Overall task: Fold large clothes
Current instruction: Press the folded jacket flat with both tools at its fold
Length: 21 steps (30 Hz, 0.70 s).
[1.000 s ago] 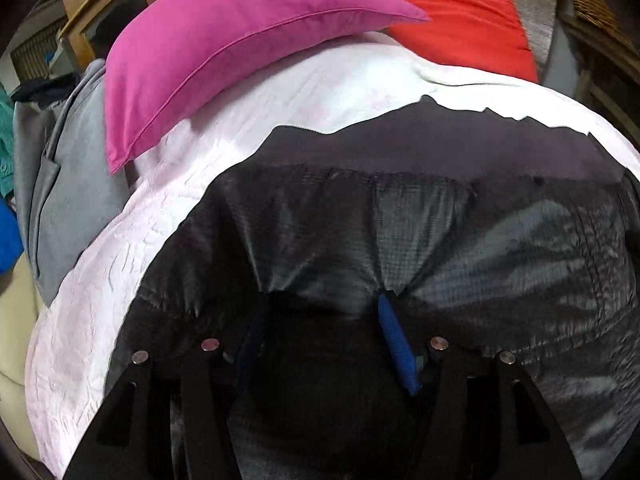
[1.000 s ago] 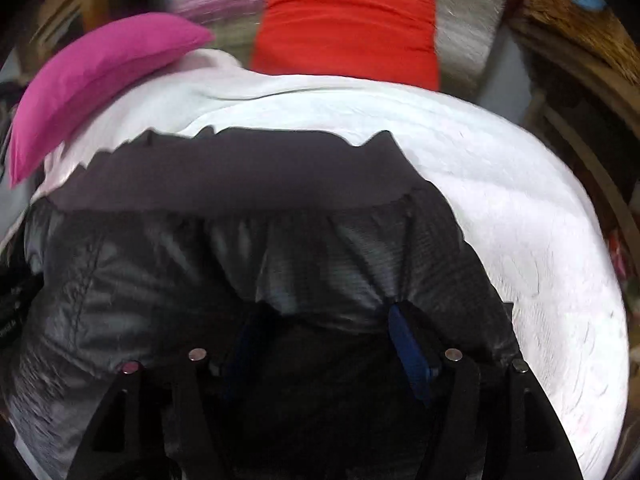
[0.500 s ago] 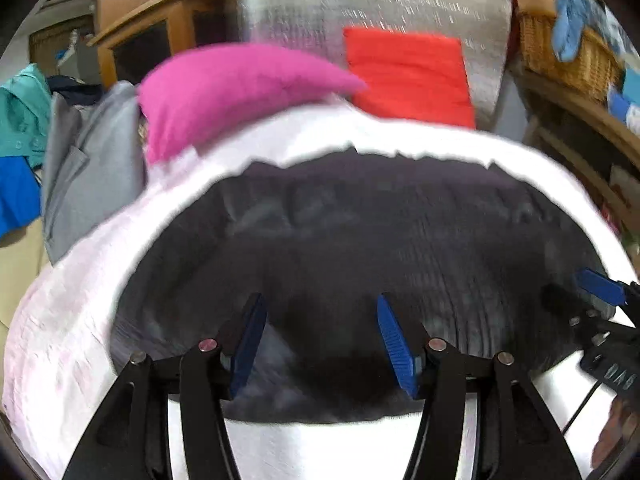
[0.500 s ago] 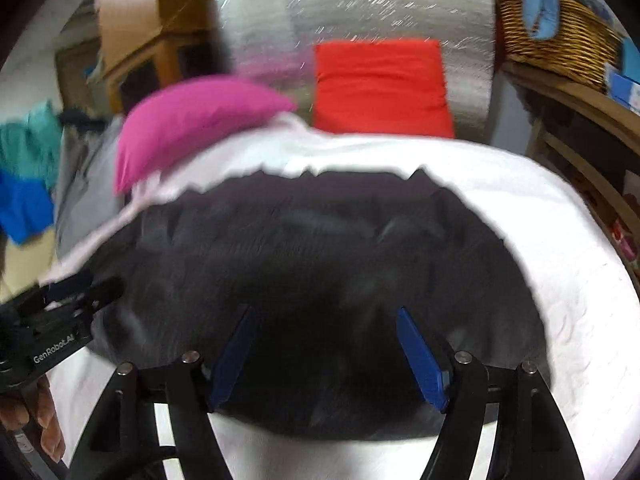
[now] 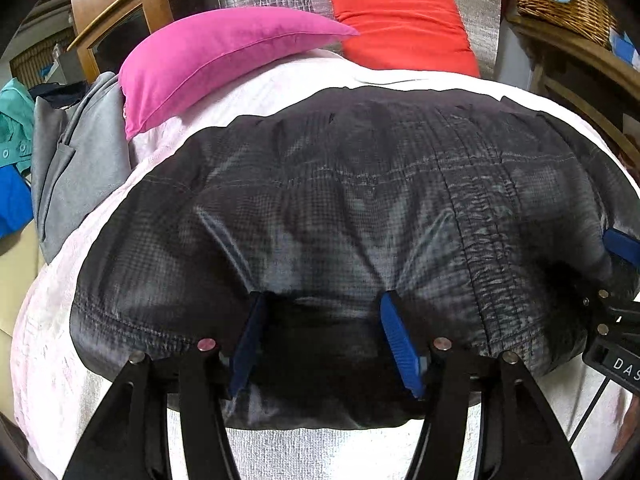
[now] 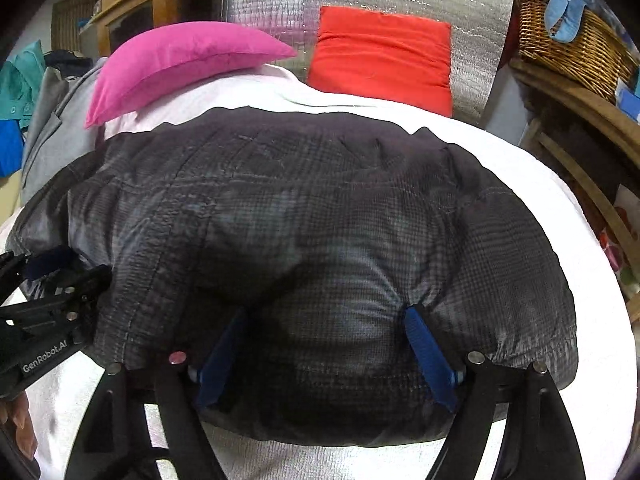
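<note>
A black quilted jacket (image 5: 340,184) (image 6: 300,200) lies as a puffy folded bundle on a white bedspread (image 5: 52,320) (image 6: 560,200). My left gripper (image 5: 323,298) is at the jacket's near edge, left of centre. Its blue pads dig into the fabric, creases fan out from the tips, and its jaws are opening. My right gripper (image 6: 326,310) is at the same edge further right, jaws opening wide, with a bulge of jacket between the pads but not squeezed. Each gripper shows at the edge of the other's view: right gripper (image 5: 616,280), left gripper (image 6: 60,268).
A pink pillow (image 5: 216,52) (image 6: 176,60) and a red cushion (image 5: 404,28) (image 6: 384,52) lie at the bed's far end against a silver panel. Grey and teal clothes (image 5: 76,160) are piled left. On the right stand wooden shelving (image 6: 580,108) and a wicker basket (image 6: 572,40).
A second ago both grippers held bunched jacket fabric, close over the garment. They let it go and drew back to the near edge. The jacket now lies doubled over, and the right jaws stand wider.
</note>
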Each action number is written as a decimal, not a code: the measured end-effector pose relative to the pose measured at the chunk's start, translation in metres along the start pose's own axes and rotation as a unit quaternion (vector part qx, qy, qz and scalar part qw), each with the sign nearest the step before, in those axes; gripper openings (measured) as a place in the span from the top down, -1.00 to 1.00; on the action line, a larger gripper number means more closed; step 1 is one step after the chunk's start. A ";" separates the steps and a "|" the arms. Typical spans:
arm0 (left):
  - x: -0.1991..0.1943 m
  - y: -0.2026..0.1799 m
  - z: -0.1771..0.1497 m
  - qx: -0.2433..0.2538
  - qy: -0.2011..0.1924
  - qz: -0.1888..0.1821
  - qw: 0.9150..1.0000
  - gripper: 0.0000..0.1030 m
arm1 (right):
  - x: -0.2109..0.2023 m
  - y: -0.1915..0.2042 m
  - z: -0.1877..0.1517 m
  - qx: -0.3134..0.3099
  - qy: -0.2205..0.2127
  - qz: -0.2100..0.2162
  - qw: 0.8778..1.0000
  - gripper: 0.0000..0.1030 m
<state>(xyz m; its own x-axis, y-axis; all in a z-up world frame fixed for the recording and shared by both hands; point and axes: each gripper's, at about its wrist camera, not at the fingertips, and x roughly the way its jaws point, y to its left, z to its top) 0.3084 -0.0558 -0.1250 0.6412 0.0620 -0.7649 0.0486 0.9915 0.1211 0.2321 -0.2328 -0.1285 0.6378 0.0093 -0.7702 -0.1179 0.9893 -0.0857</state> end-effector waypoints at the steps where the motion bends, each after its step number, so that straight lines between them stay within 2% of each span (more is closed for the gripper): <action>1: 0.000 0.000 0.001 0.000 0.001 0.000 1.000 -0.21 | 0.000 0.000 0.002 0.000 0.003 0.001 1.000 -0.63; 13: 0.006 -0.008 -0.005 0.010 0.000 0.006 1.000 -0.21 | 0.008 0.000 -0.004 0.003 0.004 0.007 1.000 -0.66; 15: 0.000 -0.004 -0.002 0.009 0.003 -0.006 1.000 -0.20 | 0.006 -0.002 0.002 0.004 0.017 0.015 1.000 -0.66; 17: -0.012 0.007 0.002 0.002 0.000 -0.021 1.000 -0.20 | -0.003 -0.009 0.008 0.017 0.022 0.032 0.999 -0.66; 18: -0.023 0.018 0.004 -0.013 -0.016 -0.018 1.000 -0.20 | -0.015 -0.016 0.009 0.028 0.006 0.033 0.999 -0.66; 20: -0.045 0.047 0.008 -0.051 -0.057 0.004 0.997 -0.20 | -0.031 -0.028 0.010 0.036 -0.023 0.023 0.999 -0.66; 21: -0.047 0.060 0.010 -0.064 -0.059 0.017 0.996 -0.20 | -0.035 -0.038 0.009 0.047 -0.029 0.019 0.998 -0.66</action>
<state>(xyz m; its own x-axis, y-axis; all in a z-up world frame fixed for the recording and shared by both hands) 0.2886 -0.0007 -0.0754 0.7262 0.0890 -0.6817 -0.0675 0.9960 0.0581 0.2215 -0.2689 -0.0925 0.6771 0.0523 -0.7340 -0.0716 0.9974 0.0050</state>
